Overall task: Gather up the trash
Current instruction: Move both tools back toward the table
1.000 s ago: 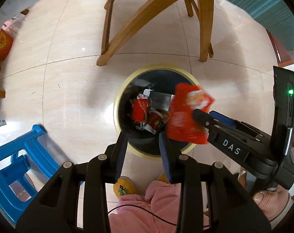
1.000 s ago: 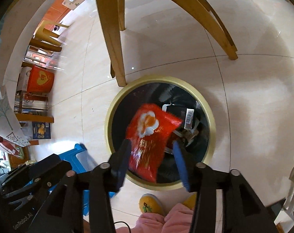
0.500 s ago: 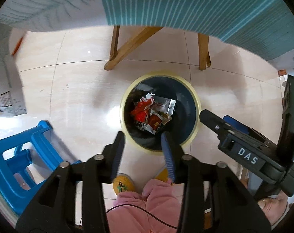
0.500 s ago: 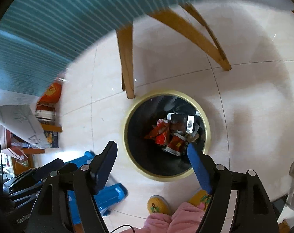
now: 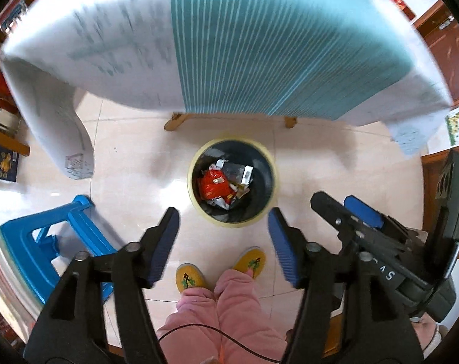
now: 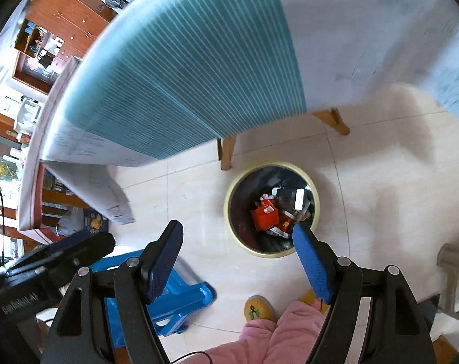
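One bin (image 5: pixel 231 182), dark with a yellow rim, is standing on the floor (image 5: pixel 132 170) just in front of the surface (image 5: pixel 260 45), and it is serving here as the landmark. Inside the bin a red wrapper (image 5: pixel 212 185) is lying on top of a small heap of other trash (image 5: pixel 238 173): at least one silver packet and some red-and-white pieces, too jumbled to count exactly.

The left gripper (image 5: pixel 223 238) is hanging high above the bin with its two blue fingers (image 5: pixel 164 242) spread wide; its jaws have just been opening, and nothing is sitting between them. The right gripper (image 6: pixel 238 261) is doing the same, its fingers (image 6: pixel 311 261) parted and holding nothing, after opening within the last second.

So one drop appears to be finishing, since the wrapper is resting in the bin and both tools are free. No loose trash is showing on the floor around the bin or on the visible part of the surface, though that cloth is blurred and partly out of view, so whether more is waiting cannot be told.

Also near the bin: one blue stool (image 5: pixel 47 242) to its left, two yellow slippers (image 5: pixel 190 277) and pink-clad legs (image 5: pixel 223 312) on the person's side.
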